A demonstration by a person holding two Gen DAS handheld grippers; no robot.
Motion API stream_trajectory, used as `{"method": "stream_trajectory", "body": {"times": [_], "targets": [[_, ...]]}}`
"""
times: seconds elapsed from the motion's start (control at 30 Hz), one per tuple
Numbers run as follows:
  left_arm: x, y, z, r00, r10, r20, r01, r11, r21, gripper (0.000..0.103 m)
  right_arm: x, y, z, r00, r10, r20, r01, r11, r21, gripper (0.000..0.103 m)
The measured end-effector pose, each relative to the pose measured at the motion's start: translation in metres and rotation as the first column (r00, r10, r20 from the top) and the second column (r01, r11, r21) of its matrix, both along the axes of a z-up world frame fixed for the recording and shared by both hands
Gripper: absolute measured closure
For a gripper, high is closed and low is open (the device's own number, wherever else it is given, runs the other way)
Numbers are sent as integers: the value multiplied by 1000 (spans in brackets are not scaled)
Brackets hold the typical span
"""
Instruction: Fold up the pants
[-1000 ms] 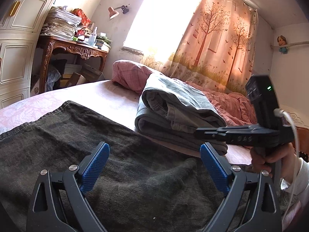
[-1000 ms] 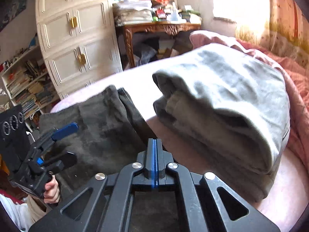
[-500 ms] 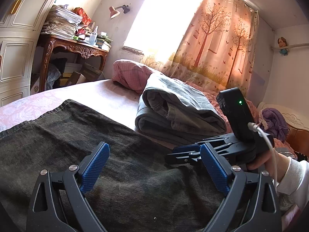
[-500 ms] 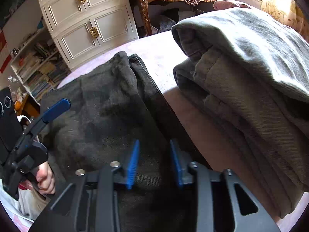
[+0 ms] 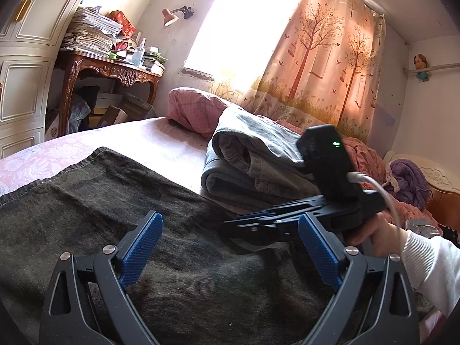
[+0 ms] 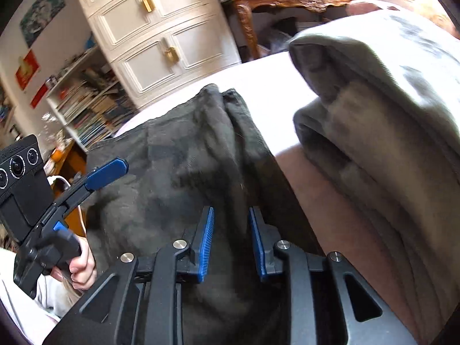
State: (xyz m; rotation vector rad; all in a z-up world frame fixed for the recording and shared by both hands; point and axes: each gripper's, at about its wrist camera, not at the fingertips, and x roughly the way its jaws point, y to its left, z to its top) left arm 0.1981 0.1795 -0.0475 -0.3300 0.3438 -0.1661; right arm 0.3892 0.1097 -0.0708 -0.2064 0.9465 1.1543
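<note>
The dark pants (image 5: pixel 120 210) lie spread flat on the bed (image 5: pixel 161 141), a charcoal, faded denim-like cloth with a stitched hem along the far edge. In the right wrist view the pants (image 6: pixel 184 166) show a raised lengthwise crease near their right edge, and the surface is mottled with lighter patches.

The left gripper (image 5: pixel 230 247) hangs over the pants with its blue pads wide apart and nothing between them.

The right gripper (image 6: pixel 231 238) points down at the right side of the pants. Its jaws are closing, with a narrow gap left; dark cloth lies under that gap, but the pads are not pressing on it. A hand (image 5: pixel 371 238) in a white sleeve holds this gripper.

Beside the pants, on the bed, sits a grey folded stack (image 5: pixel 258 166), apart from them. A pink pillow (image 5: pixel 195 109) lies behind it.
</note>
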Motion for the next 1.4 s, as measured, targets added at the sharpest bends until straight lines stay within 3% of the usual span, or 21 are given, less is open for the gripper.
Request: {"method": "stream_trajectory", "body": {"times": [0.1,0.13,0.17,0.2,0.27,0.4,0.5,0.6,0.7,0.77,0.83,0.9,0.97,1.03,1.17,1.2,1.3,1.33,1.4], "targets": [[0,0,0,1000,-1,1,1,1000,-2,8,14,15,-7,998,-6,-66,8,1000,22,76],[0,1,0,1000,-2,1,2,1000,-5,8,19,19,-8,995,-35,-94,39,999,38,95],[0,2,0,1000,-2,2,2,1000,-8,8,20,24,-9,993,-54,-109,58,998,40,99],[0,2,0,1000,-2,2,2,1000,-11,8,18,28,-7,994,-63,-94,66,997,27,99],[-1,3,-1,1000,0,5,0,1000,-16,8,4,36,2,997,-75,16,75,997,-16,100],[-5,5,0,1000,17,25,-16,1000,-24,8,-12,39,42,975,-136,173,132,991,36,101],[-2,5,0,1000,25,9,-25,999,-22,8,-7,40,62,967,-165,195,157,986,55,102],[6,2,-3,998,47,-43,-48,999,-2,8,11,47,50,968,-189,163,189,982,17,102],[23,-3,-11,982,108,-154,-102,993,51,9,32,58,19,972,-219,87,222,975,-25,102],[34,-5,-17,962,145,-232,-128,988,86,12,36,52,18,959,-264,103,264,964,15,102],[42,-8,-22,944,171,-281,-142,982,120,17,29,40,39,947,-291,135,280,955,100,102],[45,-13,-23,937,191,-294,-149,976,162,17,14,20,70,917,-328,225,303,943,139,102],[47,-18,-24,933,199,-300,-146,971,189,17,-5,-7,95,897,-360,257,323,930,174,102],[47,-18,-26,931,199,-306,-143,970,195,17,-30,-50,118,875,-418,245,371,903,216,101],[46,-19,-25,935,188,-302,-132,972,196,17,-86,-150,132,819,-540,196,484,832,272,101],[47,-19,-24,939,173,-297,-118,974,194,17,-103,-179,133,789,-575,216,515,811,279,101],[39,-20,-18,961,129,-245,-86,980,182,17,-153,-248,132,633,-671,386,639,735,229,101],[35,-23,-16,968,118,-223,-77,980,183,17,-169,-272,129,588,-694,415,678,703,216,101],[24,-29,-8,980,104,-167,-67,975,210,17,-194,-310,127,528,-750,399,740,637,216,101]]}}
